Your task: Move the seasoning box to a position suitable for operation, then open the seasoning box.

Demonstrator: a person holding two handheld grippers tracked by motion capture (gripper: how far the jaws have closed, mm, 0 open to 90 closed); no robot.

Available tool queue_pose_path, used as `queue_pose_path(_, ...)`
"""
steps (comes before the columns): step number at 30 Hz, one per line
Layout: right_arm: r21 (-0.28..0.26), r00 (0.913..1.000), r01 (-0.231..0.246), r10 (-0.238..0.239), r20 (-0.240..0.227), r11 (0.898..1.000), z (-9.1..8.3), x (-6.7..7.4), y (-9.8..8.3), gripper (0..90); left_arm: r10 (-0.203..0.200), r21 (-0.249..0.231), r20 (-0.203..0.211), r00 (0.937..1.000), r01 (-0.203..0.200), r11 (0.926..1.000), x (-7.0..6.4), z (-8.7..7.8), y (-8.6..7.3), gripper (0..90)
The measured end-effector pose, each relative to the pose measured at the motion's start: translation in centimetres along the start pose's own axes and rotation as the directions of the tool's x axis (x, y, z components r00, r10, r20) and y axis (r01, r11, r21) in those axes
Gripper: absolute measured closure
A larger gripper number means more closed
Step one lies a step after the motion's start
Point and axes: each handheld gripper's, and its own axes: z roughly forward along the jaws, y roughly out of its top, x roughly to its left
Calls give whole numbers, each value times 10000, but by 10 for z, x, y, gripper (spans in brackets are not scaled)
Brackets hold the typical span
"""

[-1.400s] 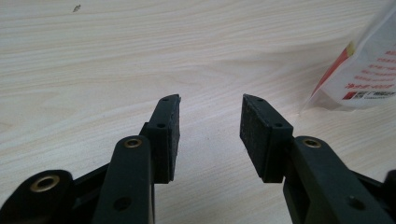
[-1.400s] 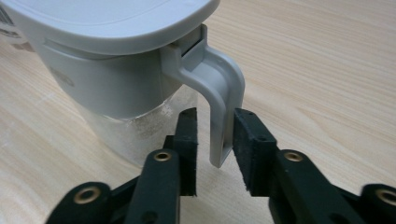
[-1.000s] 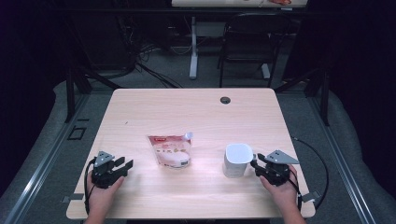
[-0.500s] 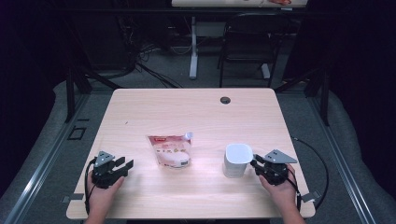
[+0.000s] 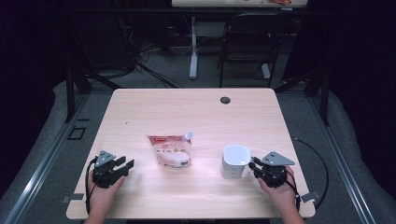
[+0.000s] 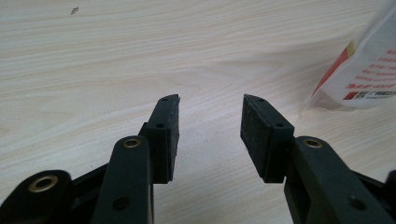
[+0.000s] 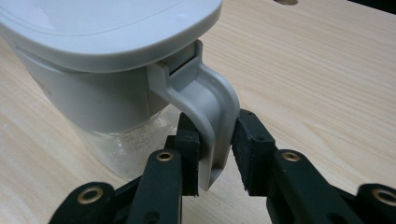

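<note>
Meanwhile, right tool just closed, pinching jug handle; left tool spread, pouch between them.

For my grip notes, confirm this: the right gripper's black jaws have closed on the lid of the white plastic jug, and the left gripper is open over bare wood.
Wrong on one count: the right gripper has just closed its black jaws on the grey curved handle of the white plastic jug, not its lid, as the right gripper view shows. The left gripper is open over bare wood.
</note>
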Motion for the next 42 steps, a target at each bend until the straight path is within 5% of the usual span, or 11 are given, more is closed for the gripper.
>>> queue_pose_path(24, -97, 9971, -297, 289, -704, 9995, -15, 9, -3, 652, 96, -112, -59, 9999, -97, 9999, -3, -1, 4, 565)
queue_pose_path(32, -284, 9979, -332, 316, -560, 9990, -26, 12, -2, 611, 26, -195, -94, 10000, -27, 9998, -2, 0, 4, 561)
queue_pose_path(42, -626, 9885, -1066, 990, -1144, 9923, -43, 7, 2, 709, 4, -182, -90, 10000, -6, 9998, -2, -1, 4, 559)
